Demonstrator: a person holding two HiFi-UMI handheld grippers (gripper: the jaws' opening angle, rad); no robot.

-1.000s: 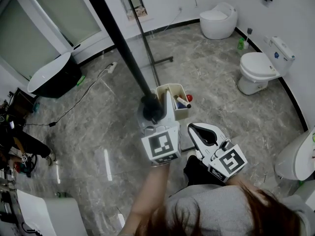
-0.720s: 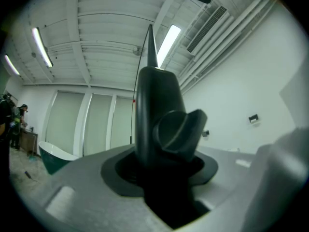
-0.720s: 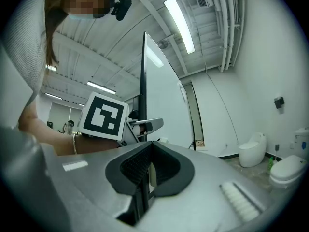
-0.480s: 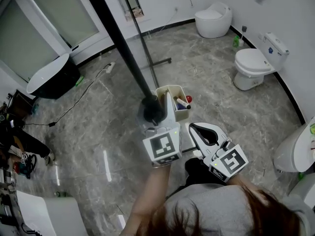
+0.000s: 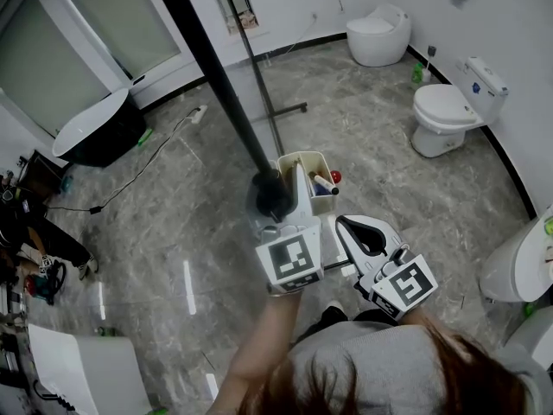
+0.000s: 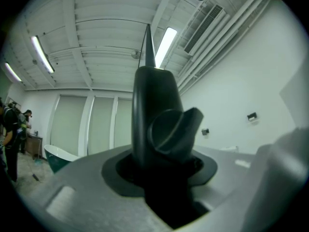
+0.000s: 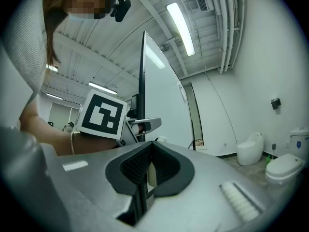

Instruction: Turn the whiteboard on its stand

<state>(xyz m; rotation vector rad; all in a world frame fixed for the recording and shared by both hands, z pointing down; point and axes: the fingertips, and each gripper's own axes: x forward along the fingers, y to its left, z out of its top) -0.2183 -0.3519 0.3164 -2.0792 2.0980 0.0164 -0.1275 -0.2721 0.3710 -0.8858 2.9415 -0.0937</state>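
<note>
The whiteboard runs off the head view's top edge.

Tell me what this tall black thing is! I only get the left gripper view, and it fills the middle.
Observer: It's the dark side edge of the whiteboard. The right gripper view shows its white face next to that edge.
Operator: What's down beside it?
Observer: In the head view, a cream tray with markers sits right by the edge.
Operator: And what's on my right?
Observer: The right gripper. It's close beside the left gripper and points the same way, with its jaw tips together.
</note>
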